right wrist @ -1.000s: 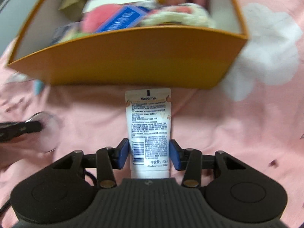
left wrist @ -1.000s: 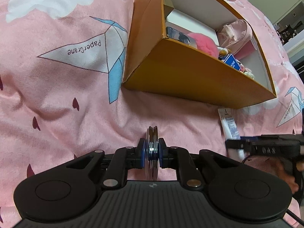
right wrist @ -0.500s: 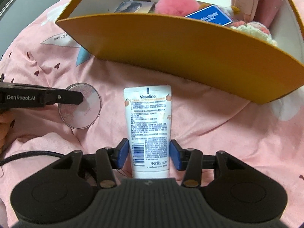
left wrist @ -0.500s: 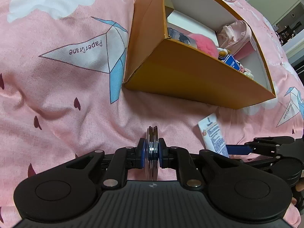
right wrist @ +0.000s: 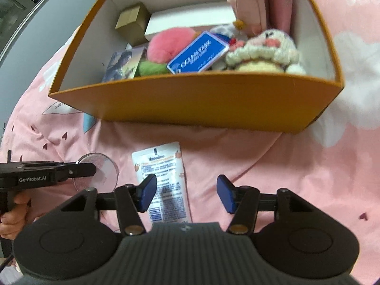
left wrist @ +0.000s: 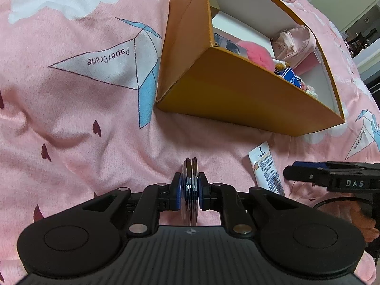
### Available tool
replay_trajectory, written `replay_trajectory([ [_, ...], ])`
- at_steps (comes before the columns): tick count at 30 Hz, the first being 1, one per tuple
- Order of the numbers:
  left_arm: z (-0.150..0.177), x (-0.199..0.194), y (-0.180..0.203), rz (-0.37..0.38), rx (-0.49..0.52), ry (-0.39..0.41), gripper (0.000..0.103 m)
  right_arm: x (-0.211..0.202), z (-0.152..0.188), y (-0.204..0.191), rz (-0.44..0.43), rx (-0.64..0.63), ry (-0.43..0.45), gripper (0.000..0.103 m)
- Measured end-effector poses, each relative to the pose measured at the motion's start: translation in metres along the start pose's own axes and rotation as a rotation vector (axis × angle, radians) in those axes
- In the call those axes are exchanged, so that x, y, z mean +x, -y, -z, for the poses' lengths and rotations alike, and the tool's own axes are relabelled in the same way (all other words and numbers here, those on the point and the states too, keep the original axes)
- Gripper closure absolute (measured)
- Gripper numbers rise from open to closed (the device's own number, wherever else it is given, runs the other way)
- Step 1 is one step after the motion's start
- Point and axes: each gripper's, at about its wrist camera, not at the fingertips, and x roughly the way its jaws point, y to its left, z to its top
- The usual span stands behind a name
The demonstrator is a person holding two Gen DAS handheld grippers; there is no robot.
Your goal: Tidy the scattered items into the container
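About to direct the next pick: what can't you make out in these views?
- Tube: right wrist view, lower end hidden by the gripper body; small print blurred.
- Box contents: left wrist view, near wall hides most.
- Disc: left wrist view, edge-on in the left hand-held gripper; its face unseen.

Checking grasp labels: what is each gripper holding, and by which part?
Left gripper: round clear disc, clamped edge-on across its flat faces. Right gripper: nothing, open over the Vaseline tube.
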Motion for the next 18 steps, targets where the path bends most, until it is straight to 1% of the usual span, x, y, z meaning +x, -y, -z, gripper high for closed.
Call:
replay_trajectory([
  [2,-0.001,0.002,0.0,0.0,-0.003,-0.003,0.088,0.004,0.002,0.002,-0.013,0.002,-0.019,0.048],
  [9,-0.003,0.006,0.0,-0.007,-0.002,-0.015,0.088,0.019,0.005,0.013,-0.045,0.037,-0.055,0.048],
  [13,-0.005,0.008,0.001,-0.01,-0.006,-0.018,0.088,0.026,0.007,0.011,-0.063,0.037,-0.068,0.048],
  [15,-0.005,0.009,0.001,-0.012,-0.006,-0.02,0.088,0.027,0.008,0.008,-0.08,0.025,-0.074,0.05],
  [17,-0.005,0.01,0.002,-0.014,-0.005,-0.021,0.088,0.03,0.009,0.003,-0.111,0.012,-0.086,0.059],
  [18,-0.005,0.01,0.002,-0.015,-0.005,-0.022,0.088,0.03,0.01,0.001,-0.11,0.007,-0.087,0.059],
])
